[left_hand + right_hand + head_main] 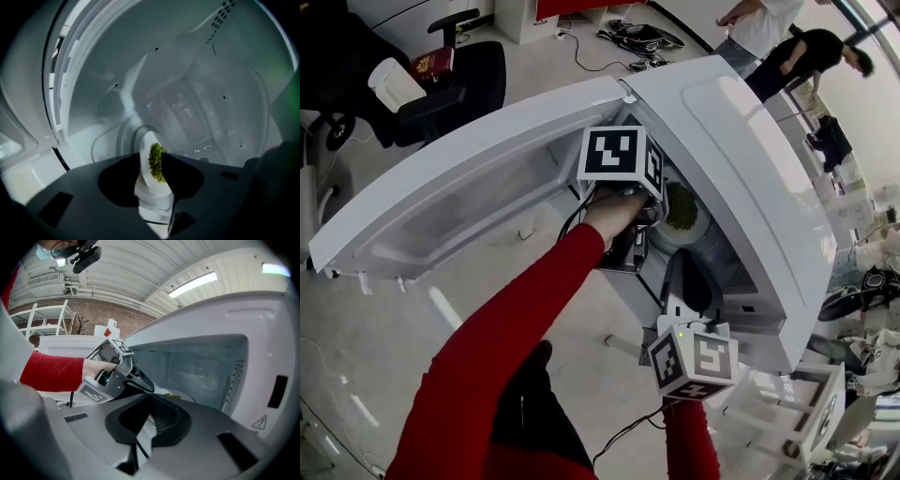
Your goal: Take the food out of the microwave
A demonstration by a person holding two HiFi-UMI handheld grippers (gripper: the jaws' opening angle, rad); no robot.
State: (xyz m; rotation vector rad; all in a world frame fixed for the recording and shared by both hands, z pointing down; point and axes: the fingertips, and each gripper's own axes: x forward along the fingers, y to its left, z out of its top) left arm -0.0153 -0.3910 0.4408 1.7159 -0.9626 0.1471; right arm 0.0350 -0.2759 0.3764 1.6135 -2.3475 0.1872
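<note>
A white microwave (pixel 741 159) stands with its door (pixel 459 206) swung wide to the left. Inside lies a white plate (pixel 667 236) with green food (pixel 682 208). My left gripper (pixel 659 214) reaches into the cavity. In the left gripper view its jaws (pixel 151 157) are shut on the plate's rim (pixel 151 187), with the food (pixel 157 164) just past the fingertips. My right gripper (pixel 681 267) hovers outside, in front of the opening, and its jaws (pixel 149 401) look shut with nothing held. The right gripper view shows the left gripper (pixel 115 376) at the cavity mouth.
A black office chair (pixel 459 75) stands beyond the door, cables (pixel 633 42) lie on the floor behind the microwave, and people (pixel 797 47) stand at the far right. A white rack (pixel 811 412) sits at the lower right. The microwave's inner walls (pixel 206 108) close around the left gripper.
</note>
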